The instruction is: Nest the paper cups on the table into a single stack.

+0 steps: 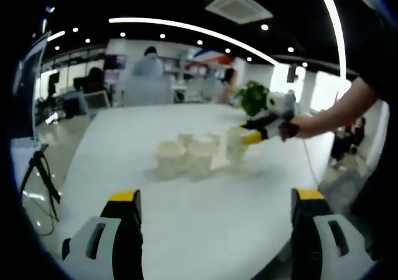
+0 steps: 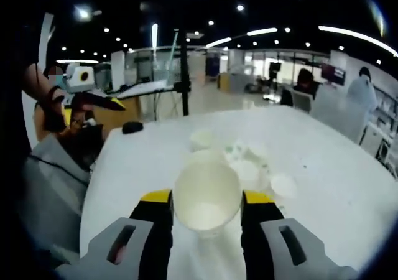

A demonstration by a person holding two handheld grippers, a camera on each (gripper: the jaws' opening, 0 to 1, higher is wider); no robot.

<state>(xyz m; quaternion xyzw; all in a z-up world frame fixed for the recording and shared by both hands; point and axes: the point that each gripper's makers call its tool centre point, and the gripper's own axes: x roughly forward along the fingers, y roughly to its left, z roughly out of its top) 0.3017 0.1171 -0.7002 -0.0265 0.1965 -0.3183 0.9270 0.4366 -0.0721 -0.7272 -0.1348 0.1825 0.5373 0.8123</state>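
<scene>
No words or labels can be read on anything here. In the right gripper view, the right gripper (image 2: 207, 208) has its two yellow-tipped jaws pressed on the sides of a white paper cup (image 2: 207, 204). The cup's open mouth faces the camera and its bottom points away, toward the other cups (image 2: 249, 168) sitting near each other on the white table (image 2: 323, 168). The left gripper view looks across the same table (image 1: 124, 143) from farther back and shows that bunch of cups (image 1: 189, 155) standing upright, well apart from the left gripper (image 1: 216, 205). Its jaws are wide apart with nothing between them. There the right gripper (image 1: 245, 134) comes in from the right, at a cup (image 1: 235, 144) beside the bunch. The right gripper view also shows the left gripper (image 2: 102, 99) far off at the table's edge.
</scene>
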